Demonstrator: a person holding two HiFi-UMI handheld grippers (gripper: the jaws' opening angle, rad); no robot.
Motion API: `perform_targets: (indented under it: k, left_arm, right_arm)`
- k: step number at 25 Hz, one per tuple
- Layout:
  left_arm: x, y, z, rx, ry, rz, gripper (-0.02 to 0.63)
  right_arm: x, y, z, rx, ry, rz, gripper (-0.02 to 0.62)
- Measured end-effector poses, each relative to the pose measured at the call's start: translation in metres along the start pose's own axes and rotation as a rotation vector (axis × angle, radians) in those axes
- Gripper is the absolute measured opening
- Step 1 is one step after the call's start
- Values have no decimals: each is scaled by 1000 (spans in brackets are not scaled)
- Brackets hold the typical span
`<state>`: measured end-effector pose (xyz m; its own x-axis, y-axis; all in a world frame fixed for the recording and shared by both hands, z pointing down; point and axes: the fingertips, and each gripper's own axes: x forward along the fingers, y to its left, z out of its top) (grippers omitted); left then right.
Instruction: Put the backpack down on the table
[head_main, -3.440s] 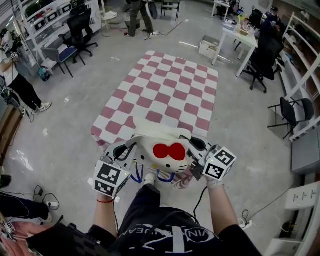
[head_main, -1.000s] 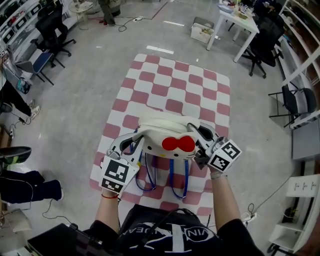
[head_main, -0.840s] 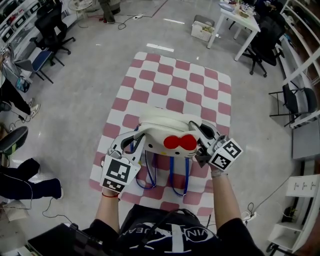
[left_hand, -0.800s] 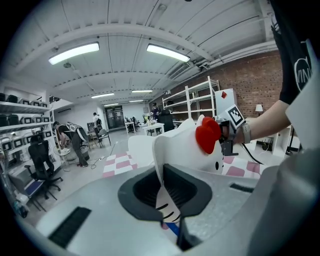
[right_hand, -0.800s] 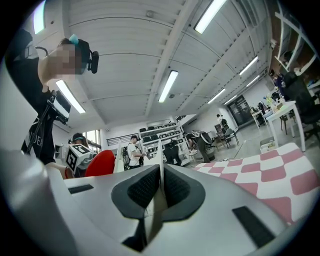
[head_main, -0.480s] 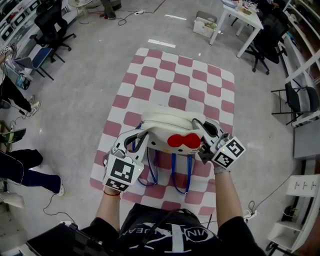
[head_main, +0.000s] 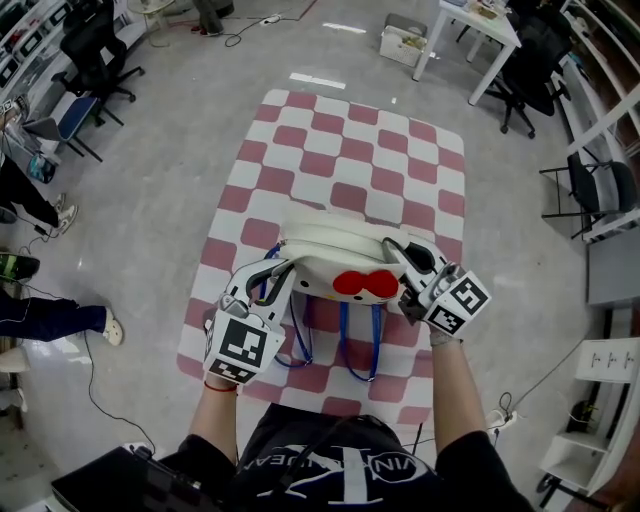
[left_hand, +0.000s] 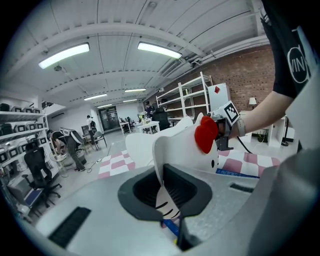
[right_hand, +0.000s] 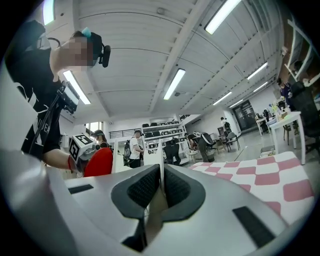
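Observation:
A white cat-face backpack (head_main: 335, 262) with a red bow (head_main: 354, 284) hangs over the near part of the red-and-white checked table (head_main: 350, 170). Its blue straps (head_main: 358, 345) dangle below it. My left gripper (head_main: 268, 287) is shut on the backpack's left ear, seen as a white flap (left_hand: 162, 170) between the black pads. My right gripper (head_main: 408, 270) is shut on the right ear, a thin white edge (right_hand: 160, 180) in its jaws. The red bow (left_hand: 206, 134) and the other gripper's marker cube (left_hand: 228, 112) show in the left gripper view.
White desk (head_main: 487, 30) and office chairs (head_main: 590, 200) stand at the far right. Black chairs (head_main: 90, 55) sit at the far left, with a person's legs (head_main: 45, 315) on the floor at left. Metal shelving (left_hand: 192, 100) lines the brick wall.
Between the earliest frame and now the backpack and both grippers have come forward from the table's near edge to over the tabletop. In the last second they shifted slightly farther on.

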<state>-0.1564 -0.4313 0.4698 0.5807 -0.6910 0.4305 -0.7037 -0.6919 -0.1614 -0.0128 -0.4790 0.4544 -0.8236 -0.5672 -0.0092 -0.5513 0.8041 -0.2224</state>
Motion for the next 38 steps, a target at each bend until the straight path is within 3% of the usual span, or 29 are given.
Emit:
perform_targets:
  k: [28,38]
  left_arm:
    - [-12,-13,-11,67,68,-14,23]
    - [-20,-13,-6,79,63,11,26]
  right_arm:
    - [-9,15,-5,-139,150,-93,21]
    - [-18,15,9,-148,124,-138,48]
